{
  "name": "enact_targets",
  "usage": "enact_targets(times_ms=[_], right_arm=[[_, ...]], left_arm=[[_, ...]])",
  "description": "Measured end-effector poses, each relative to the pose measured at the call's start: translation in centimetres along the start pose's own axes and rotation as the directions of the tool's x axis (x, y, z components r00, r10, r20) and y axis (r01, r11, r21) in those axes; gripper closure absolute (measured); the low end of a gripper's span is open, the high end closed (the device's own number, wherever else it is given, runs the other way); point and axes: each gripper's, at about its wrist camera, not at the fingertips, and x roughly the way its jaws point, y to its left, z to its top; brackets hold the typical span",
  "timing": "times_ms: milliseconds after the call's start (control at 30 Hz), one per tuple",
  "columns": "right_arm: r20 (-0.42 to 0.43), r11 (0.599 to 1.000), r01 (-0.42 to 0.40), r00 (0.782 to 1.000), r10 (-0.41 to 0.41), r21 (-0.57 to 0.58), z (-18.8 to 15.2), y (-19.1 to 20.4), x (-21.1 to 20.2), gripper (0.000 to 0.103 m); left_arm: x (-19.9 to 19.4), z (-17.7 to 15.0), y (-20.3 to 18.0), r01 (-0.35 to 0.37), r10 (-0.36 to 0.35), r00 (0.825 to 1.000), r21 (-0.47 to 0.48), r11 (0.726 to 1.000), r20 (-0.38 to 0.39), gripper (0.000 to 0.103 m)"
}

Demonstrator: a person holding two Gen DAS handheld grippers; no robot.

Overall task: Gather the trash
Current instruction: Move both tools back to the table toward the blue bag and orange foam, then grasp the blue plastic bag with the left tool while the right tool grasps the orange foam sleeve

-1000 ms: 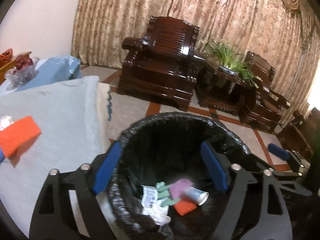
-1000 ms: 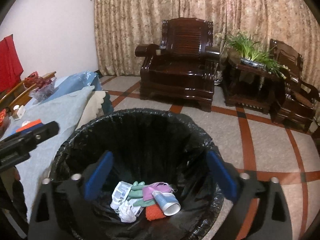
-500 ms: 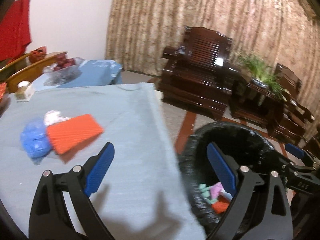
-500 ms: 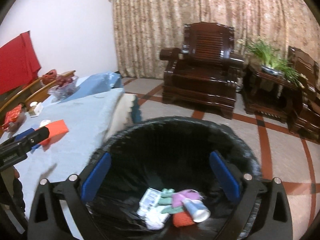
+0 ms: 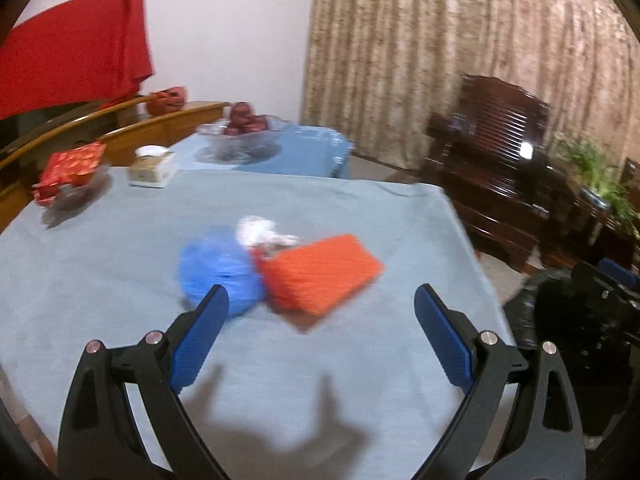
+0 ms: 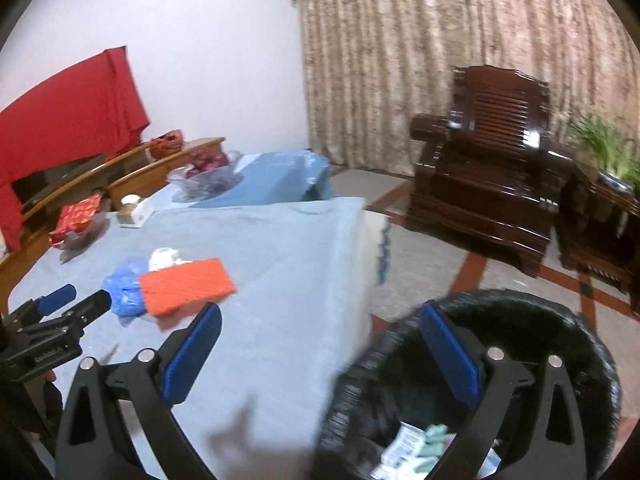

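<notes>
Three pieces of trash left, bunched near the middle of the pale blue tablecloth-covered table [image 5: 120, 248]: a flat orange ribbed sponge-like pad [image 5: 318, 270], a crumpled blue plastic bag [image 5: 216, 268] touching its left edge, a wad of white tissue [image 5: 260, 230] just beyond both. Pad probably light, springy, fairly stiff for its thickness; best pinched across its short sides, near edge slightly lifted off the cloth. Bag and tissue likely weightless and limp, prone to slipping; better gathered deep between the pads. Left gripper [image 5: 320, 316] spread wide, empty, hovering near the pile. Right gripper [image 6: 320, 336] likewise spread and empty, straddling the table edge and the black-lined round trash bin [image 6: 560, 320] to the right, some trash already inside.
</notes>
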Motion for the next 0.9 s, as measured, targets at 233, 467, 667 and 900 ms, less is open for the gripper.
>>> enact_targets(times_ms=[233, 467, 667, 900], right_arm=[[-0.048, 0.998, -0.043, 0.998, 0.041, -0.037, 0.2, 4.3, 4.8, 0.006], [-0.095, 0.995, -0.069, 0.994, 0.062, -0.073, 0.4, 7.5, 9.4, 0.006], [-0.14, 0.991, -0.071, 0.989, 0.055, -0.115, 0.6, 9.6, 13.8, 0.006], [-0.185, 0.985, -0.076, 0.982, 0.046, -0.156, -0.2, 11.0, 16.8, 0.006]], left_arm=[[1.6, 0.2, 5.1, -0.096, 0.097, 0.995, -0.022, 0.995, 0.008, 0.012], [3.9, 0.3, 8.0, -0.13, 0.13, 0.991, -0.053, 0.99, 0.004, 0.012], [6.5, 0.6, 9.4, -0.146, 0.145, 0.989, -0.06, 0.987, -0.02, 0.012], [9.2, 0.3, 9.7, -0.14, 0.138, 0.989, -0.039, 0.989, -0.054, 0.012]])
